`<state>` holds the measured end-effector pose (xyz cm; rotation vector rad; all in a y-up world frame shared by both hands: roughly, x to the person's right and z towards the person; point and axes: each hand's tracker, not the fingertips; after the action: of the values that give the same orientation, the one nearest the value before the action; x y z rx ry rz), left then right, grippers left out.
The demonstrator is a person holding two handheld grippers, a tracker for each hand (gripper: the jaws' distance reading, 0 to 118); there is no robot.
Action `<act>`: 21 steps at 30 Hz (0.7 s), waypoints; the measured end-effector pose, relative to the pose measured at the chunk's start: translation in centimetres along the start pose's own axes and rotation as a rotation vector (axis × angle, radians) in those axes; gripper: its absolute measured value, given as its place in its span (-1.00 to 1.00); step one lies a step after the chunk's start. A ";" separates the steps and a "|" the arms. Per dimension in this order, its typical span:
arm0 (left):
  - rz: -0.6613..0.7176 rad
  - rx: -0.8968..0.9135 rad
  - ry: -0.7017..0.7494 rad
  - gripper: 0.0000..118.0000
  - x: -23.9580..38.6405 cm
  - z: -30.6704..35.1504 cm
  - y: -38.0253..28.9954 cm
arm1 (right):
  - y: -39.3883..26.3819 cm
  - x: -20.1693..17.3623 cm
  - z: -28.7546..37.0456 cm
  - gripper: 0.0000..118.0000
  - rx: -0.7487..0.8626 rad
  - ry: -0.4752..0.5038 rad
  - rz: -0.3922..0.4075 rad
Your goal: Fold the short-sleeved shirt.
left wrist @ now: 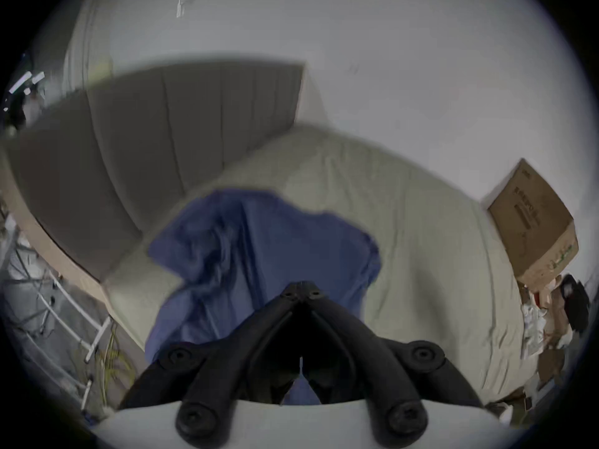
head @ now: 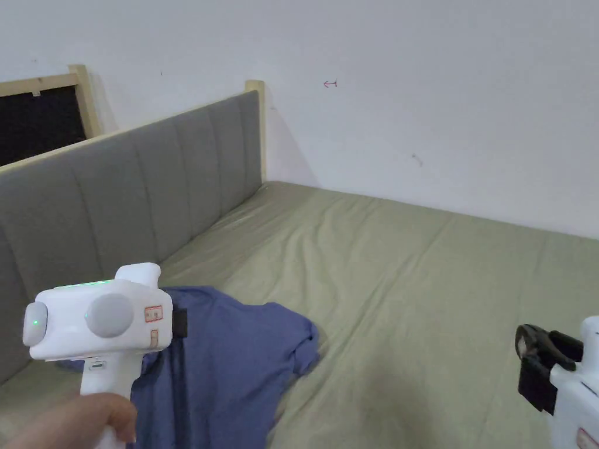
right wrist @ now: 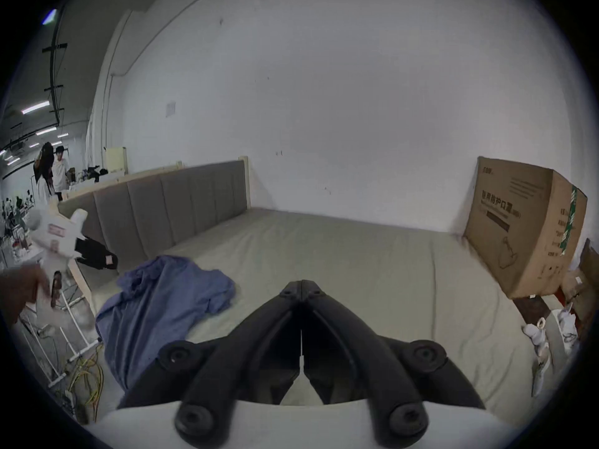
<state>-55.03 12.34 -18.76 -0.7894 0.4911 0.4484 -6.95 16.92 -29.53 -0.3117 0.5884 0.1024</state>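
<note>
A blue short-sleeved shirt lies crumpled near the left front corner of the olive bed sheet, one part draping over the bed's edge. My left gripper hovers above the shirt, held by a hand. In the left gripper view its jaws are pressed together with nothing between them, over the shirt. My right gripper hangs over bare sheet at the far right, well away from the shirt. Its jaws are shut and empty, with the shirt to their left.
A grey padded headboard runs along the bed's left side and a white wall along the back. A cardboard box stands at the bed's right end. Beside the bed on the left are a white rack and yellow cables. People stand far off.
</note>
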 end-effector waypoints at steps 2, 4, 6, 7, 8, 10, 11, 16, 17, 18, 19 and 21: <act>-0.016 -0.094 0.026 -0.41 -1.3 -3.5 -0.3 | -0.8 0.7 -0.4 -1.00 -0.031 -0.004 -0.005; 0.001 -0.174 0.041 0.80 -2.2 -7.2 -1.0 | -1.6 1.3 -0.9 -1.00 -0.070 -0.005 -0.005; 0.001 -0.210 0.012 0.74 -2.0 -9.7 -2.0 | -2.4 1.8 -1.5 -1.00 -0.112 -0.008 0.006; -0.002 -0.238 0.023 0.75 -1.9 -11.0 -2.3 | -2.7 1.9 -1.7 -1.00 -0.127 -0.008 0.013; -0.013 -0.265 0.023 0.75 -1.7 -12.7 -2.7 | -3.1 2.1 -2.1 -1.00 -0.147 -0.010 0.020; -0.016 -0.300 0.021 0.75 -1.4 -15.3 -3.8 | -3.8 2.4 -2.4 -1.00 -0.177 -0.006 0.014; -0.012 -0.338 0.034 0.77 -1.5 -17.0 -4.4 | -4.1 2.6 -2.6 -1.00 -0.192 -0.001 0.005; -0.162 -0.332 0.195 0.94 1.4 -19.3 -5.9 | -4.9 3.0 -3.3 -1.00 -0.235 0.007 -0.017; -0.155 -0.375 0.220 0.86 1.8 -18.2 -5.7 | -5.0 3.1 -3.4 -1.00 -0.240 0.006 -0.017; -0.161 -0.348 0.217 0.50 2.1 -18.2 -5.3 | -4.9 3.1 -3.3 -1.00 -0.245 0.011 -0.020; -0.175 -0.338 0.137 -0.02 2.3 -17.4 -5.3 | -4.9 3.2 -3.3 -1.00 -0.246 0.015 -0.025; -0.258 -0.253 0.130 -0.96 2.6 -15.0 -4.0 | -4.6 3.4 -3.0 -1.00 -0.240 0.025 -0.034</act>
<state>-54.46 -0.93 -27.09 -1.1161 0.4498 0.2216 -4.90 11.61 -32.54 -0.5562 0.5966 0.1368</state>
